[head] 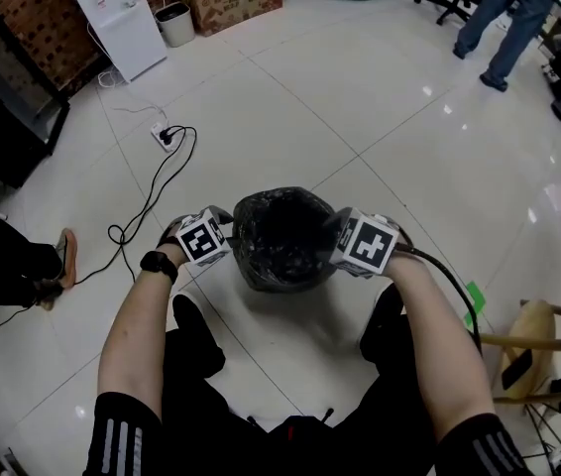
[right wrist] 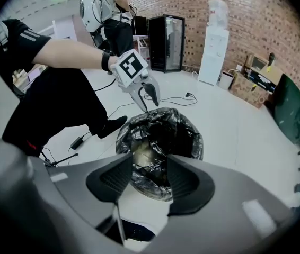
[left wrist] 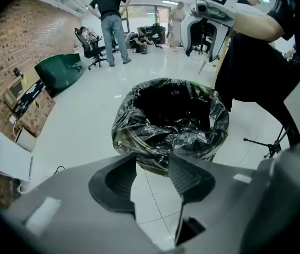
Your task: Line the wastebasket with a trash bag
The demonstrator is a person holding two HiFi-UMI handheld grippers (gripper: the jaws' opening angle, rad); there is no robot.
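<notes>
Bag (head: 282,228) sits folded over the bin (head: 279,280), which stands on the floor between the tongs. Left gripper (left wrist: 152,162) and right gripper (right wrist: 148,165) are both open, empty, just off the rim. Advice: pinch slack film only, tug opposite sides down evenly, don't tip the bin.

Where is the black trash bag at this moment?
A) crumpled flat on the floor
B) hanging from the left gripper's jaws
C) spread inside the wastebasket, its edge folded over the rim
C: the trash bag stands open and round, its edge turned outward and down all around.
</notes>
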